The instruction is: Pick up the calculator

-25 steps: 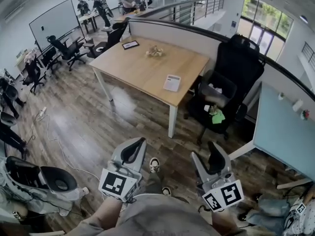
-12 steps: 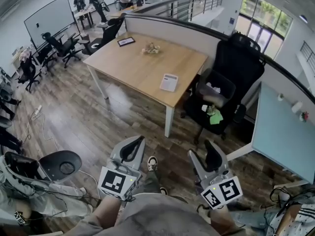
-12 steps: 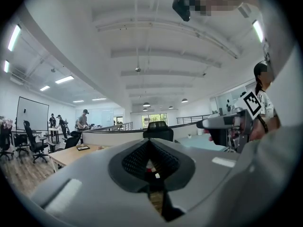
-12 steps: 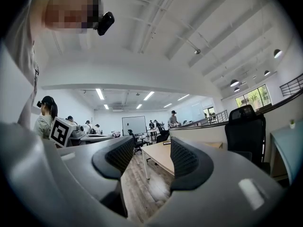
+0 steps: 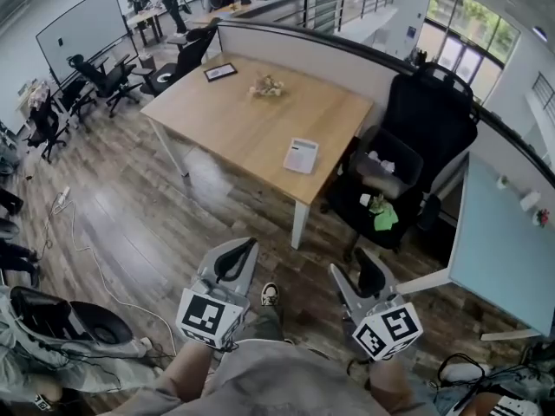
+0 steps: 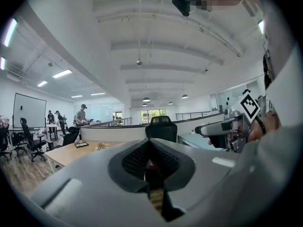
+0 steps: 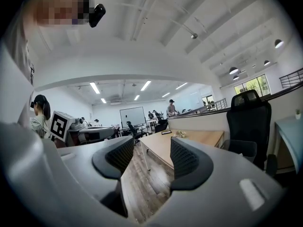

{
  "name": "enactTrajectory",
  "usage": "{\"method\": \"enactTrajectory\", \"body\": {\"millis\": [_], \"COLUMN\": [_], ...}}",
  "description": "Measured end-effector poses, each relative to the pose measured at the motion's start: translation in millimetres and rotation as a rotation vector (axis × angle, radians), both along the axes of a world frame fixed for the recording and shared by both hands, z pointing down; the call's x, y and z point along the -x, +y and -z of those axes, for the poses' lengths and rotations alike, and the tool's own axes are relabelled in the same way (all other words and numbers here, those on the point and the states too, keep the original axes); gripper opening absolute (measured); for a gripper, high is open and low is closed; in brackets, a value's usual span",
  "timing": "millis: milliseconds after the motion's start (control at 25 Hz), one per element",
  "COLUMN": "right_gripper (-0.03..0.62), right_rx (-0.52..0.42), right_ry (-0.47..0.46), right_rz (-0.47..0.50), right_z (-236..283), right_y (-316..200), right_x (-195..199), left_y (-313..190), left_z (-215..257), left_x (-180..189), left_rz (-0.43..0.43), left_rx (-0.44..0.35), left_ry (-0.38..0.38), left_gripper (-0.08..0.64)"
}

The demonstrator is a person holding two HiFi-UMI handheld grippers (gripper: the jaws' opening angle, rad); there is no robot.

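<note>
The calculator (image 5: 301, 156), a small white-grey slab, lies flat near the front right edge of the wooden table (image 5: 243, 124), far ahead of both grippers. My left gripper (image 5: 237, 256) is held low over the floor, well short of the table, with its dark pads (image 6: 137, 160) closed together on nothing. To its right, my right gripper (image 5: 368, 274) stands open and empty, with a clear gap between its pads (image 7: 185, 161). The right gripper view shows the table (image 7: 189, 143) in the distance, but the calculator cannot be made out there.
A black tablet (image 5: 220, 72) and a small pale cluster (image 5: 266, 86) lie at the table's far side. A black office chair (image 5: 416, 137) stands right of the table, and a light blue desk (image 5: 499, 258) stands further right. A grey partition (image 5: 303, 55) backs the table. Wooden floor (image 5: 173, 224) lies between.
The head view has shifted a little, so the table and calculator sit slightly lower in frame. Both grippers keep the same pose and state.
</note>
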State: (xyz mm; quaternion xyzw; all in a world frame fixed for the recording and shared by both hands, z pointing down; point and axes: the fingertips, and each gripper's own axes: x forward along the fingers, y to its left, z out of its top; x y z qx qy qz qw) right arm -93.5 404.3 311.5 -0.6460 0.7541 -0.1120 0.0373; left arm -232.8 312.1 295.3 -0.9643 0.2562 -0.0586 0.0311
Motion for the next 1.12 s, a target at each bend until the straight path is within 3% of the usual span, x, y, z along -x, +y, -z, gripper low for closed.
{"method": "enactTrajectory", "body": {"millis": [560,800,1120], "right_gripper": [0.229,0.229,0.229], "right_rx": [0.168,0.235,0.317], "right_ry": [-0.050,-0.057,-0.056], "right_rz": [-0.008,-0.006,-0.027], "right_z": [-44,-70,-103], "right_y": [-178,-239,-305], "right_x": [-43,-49,-75], "left_y": [-176,-240,-306], "left_z": [-33,-47,-80], "left_x": [-48,-57,-72], "left_rz": [-0.084,-0.121,-0.152], "left_rx": [0.070,0.085,0.161], "left_ry": [-0.093,-0.127,-0.161], "left_gripper": [0.002,0.002,0.002]}}
